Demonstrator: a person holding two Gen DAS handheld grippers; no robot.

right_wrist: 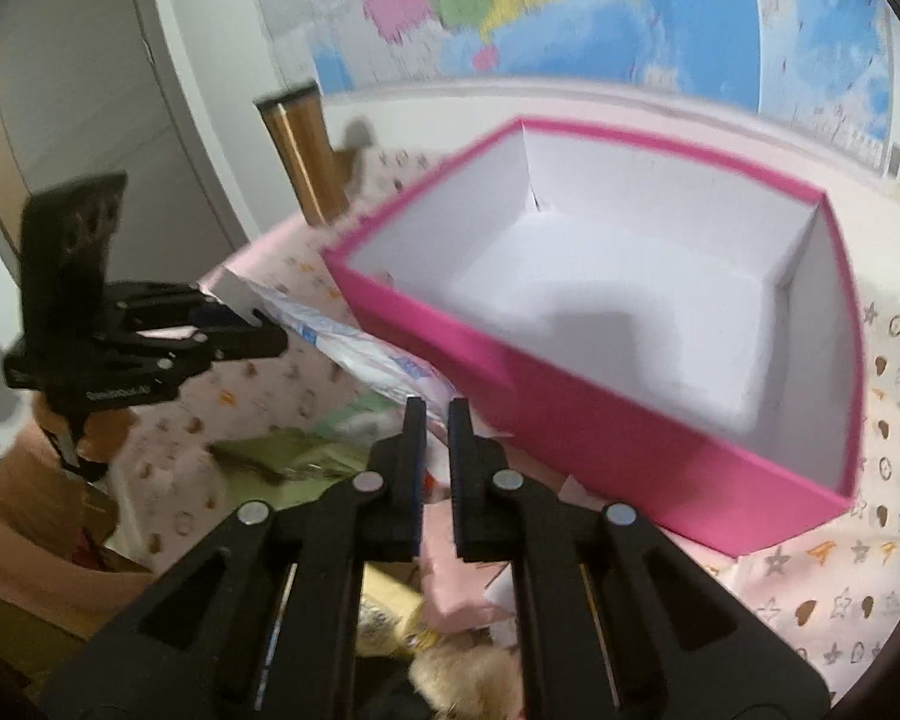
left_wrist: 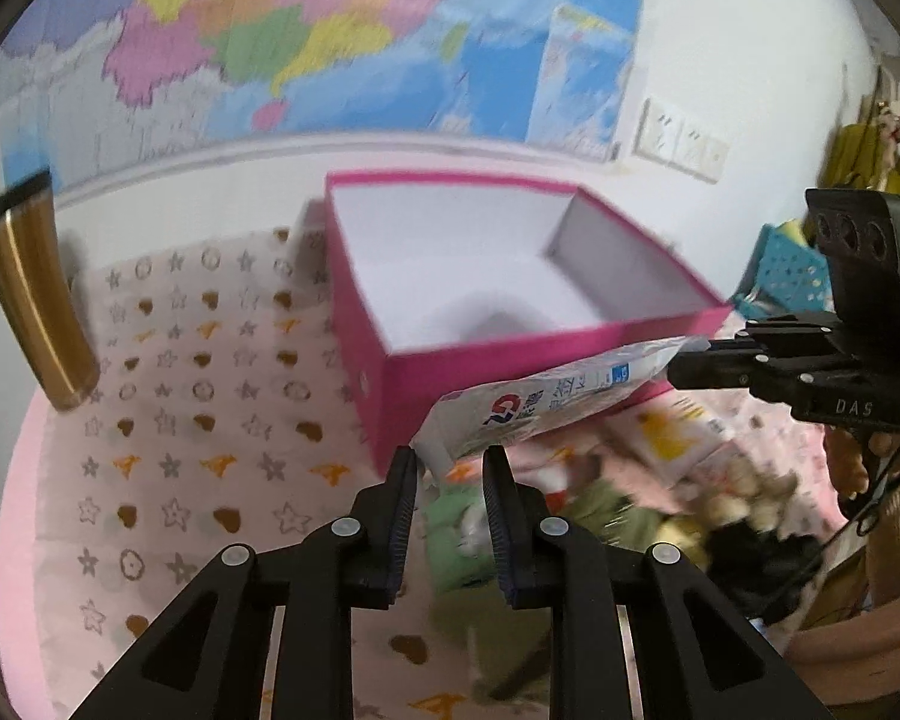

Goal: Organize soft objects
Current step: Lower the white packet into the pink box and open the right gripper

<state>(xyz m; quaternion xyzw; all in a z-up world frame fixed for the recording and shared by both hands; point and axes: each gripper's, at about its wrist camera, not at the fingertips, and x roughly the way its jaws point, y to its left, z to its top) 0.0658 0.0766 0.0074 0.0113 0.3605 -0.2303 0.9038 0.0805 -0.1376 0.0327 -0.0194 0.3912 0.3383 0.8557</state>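
A white soft tissue pack (left_wrist: 546, 402) with blue and red print hangs stretched between both grippers, just in front of an open pink box (left_wrist: 390, 402) with a white inside. My left gripper (left_wrist: 450, 457) is shut on the pack's lower left corner. My right gripper (left_wrist: 681, 363) comes in from the right and is shut on the opposite end. In the right wrist view the pack (right_wrist: 354, 348) runs from the left gripper (right_wrist: 270, 336) down to my right gripper (right_wrist: 437, 411), beside the near wall of the pink box (right_wrist: 570, 426). Nothing lies in the box.
Below the pack lies a pile of soft things: a green pack (left_wrist: 456, 540), a yellow-printed packet (left_wrist: 672, 438), a beige plush toy (left_wrist: 744, 492). A gold tumbler (left_wrist: 30, 300) stands at the left on the star-patterned cloth (left_wrist: 198, 420). A blue basket (left_wrist: 786, 270) sits far right.
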